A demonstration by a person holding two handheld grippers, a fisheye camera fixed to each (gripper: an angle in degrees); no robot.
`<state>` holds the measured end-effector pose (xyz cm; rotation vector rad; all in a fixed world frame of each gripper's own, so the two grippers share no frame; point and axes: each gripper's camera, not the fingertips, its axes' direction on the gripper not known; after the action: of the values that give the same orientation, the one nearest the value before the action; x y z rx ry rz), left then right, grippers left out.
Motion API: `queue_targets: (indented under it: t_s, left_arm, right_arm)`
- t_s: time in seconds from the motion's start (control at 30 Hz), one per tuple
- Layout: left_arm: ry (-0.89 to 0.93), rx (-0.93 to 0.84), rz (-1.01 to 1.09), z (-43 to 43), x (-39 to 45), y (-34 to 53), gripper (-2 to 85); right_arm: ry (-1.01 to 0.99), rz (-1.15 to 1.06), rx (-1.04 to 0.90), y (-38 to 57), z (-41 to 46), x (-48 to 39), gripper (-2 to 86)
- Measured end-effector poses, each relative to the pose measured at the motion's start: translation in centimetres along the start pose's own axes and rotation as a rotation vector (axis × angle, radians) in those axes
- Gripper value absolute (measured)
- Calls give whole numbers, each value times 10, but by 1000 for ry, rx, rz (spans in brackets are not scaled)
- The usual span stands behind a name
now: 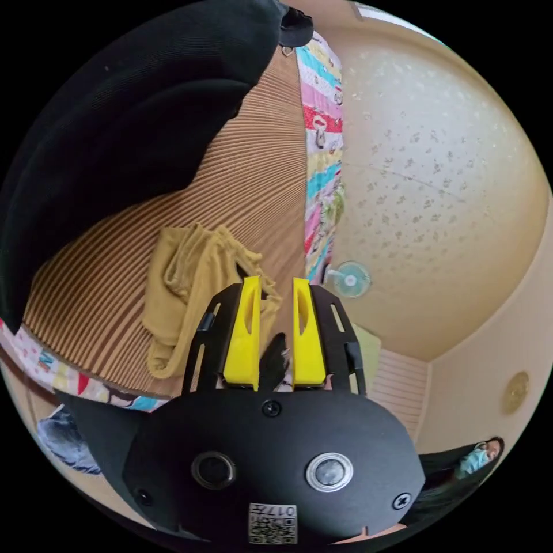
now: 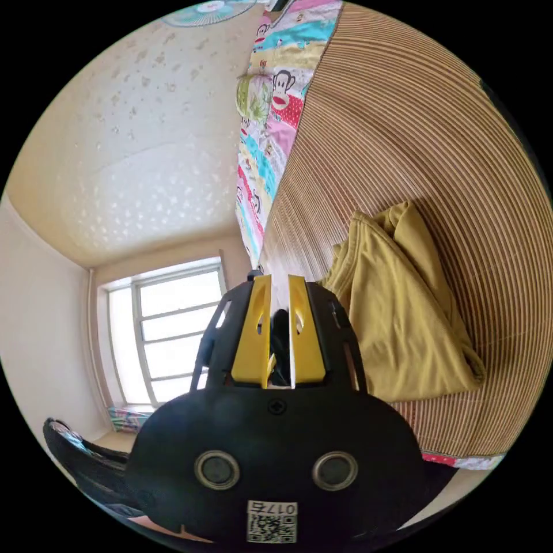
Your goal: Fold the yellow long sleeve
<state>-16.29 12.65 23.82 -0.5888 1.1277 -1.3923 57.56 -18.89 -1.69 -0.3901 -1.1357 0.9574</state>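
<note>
Two grippers, each with two yellow jaws: the left gripper [image 1: 275,299] and the right gripper [image 2: 280,299] both hold their jaws a narrow gap apart, grasping nothing. Just beyond lies one yellow long sleeve [image 2: 397,311], crumpled in a loose heap on the striped mat [image 2: 438,127]. Past the mat's edge runs one patchwork sheet [image 1: 322,161], then one fan [image 1: 350,279].

We see our right gripper [image 2: 279,286] with its yellow jaws nearly together, gripping nothing, just beside the crumpled yellow long sleeve [image 2: 397,311] lying on the striped mat [image 2: 432,132].
</note>
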Motion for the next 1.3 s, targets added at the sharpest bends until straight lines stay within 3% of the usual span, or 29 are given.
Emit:
queue_targets:
  t_s: [0.13,0.27,0.4,0.53,0.7,0.87,1.03,1.3]
  left_arm:
    - [-242,-121,-51,43,-50,61,152]
    - [-260,-149,-42,70,-73,92,177]
    - [-290,-187,11,102,-71,91,180]
    - [-307,-211,-50,128,-83,82,115]
    - [-245,-189,-57,132,-75,87,49]
    - [-234,-127,262,140,42,113,43]
    - [-364,-249,724,240,189,188,42]
    - [-498,-551,1166,401,238,346,62]
  right_arm:
    - [219,9,-218,38,26,41,28]
    - [131,156,-199,64,12,87,27]
    - [-21,301,-63,75,-24,125,26]
    - [-106,379,50,76,-58,143,20]
    - [-134,356,46,69,-78,150,10]
    - [-266,332,26,75,-85,159,5]
    - [-349,347,62,90,-92,181,5]
    - [-347,383,100,115,-102,214,21]
